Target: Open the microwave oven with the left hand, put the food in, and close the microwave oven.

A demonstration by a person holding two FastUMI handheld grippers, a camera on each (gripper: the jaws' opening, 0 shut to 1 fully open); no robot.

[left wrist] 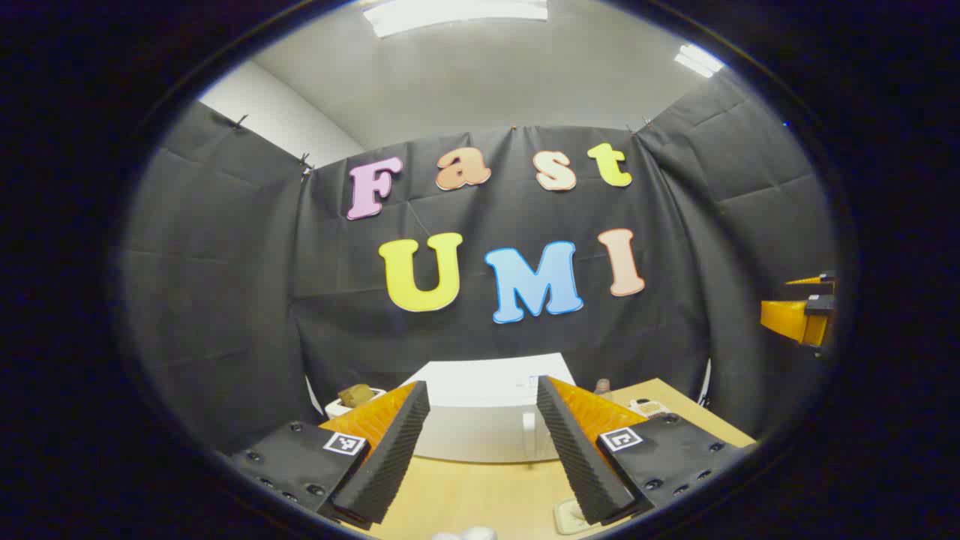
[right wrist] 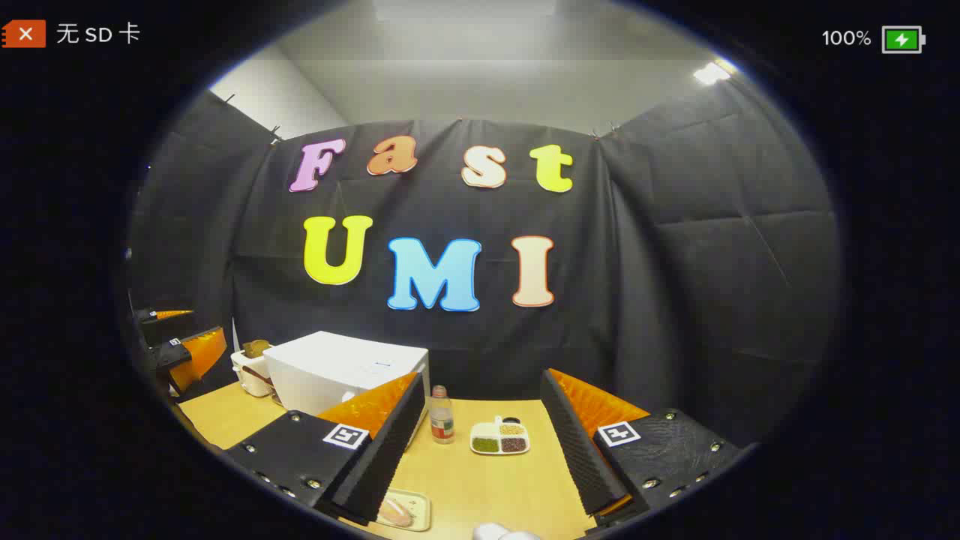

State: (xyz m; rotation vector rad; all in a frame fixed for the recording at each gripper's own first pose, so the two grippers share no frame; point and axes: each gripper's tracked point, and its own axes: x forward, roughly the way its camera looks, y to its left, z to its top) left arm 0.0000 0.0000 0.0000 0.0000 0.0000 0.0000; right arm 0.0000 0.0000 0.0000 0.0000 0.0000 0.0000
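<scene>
The white microwave stands on the wooden table with its door shut, straight ahead of my left gripper. That gripper is open, holds nothing and hangs short of the door. In the right gripper view the microwave sits at the left. The food lies on a small pale tray near the table's front edge, just below my right gripper, which is open with nothing in it. The same tray's corner peeks out under the left gripper's right finger.
A small bottle and a divided dish of beans stand right of the microwave. A white toaster-like box with bread sits to its left. The other gripper shows at the edge of each view.
</scene>
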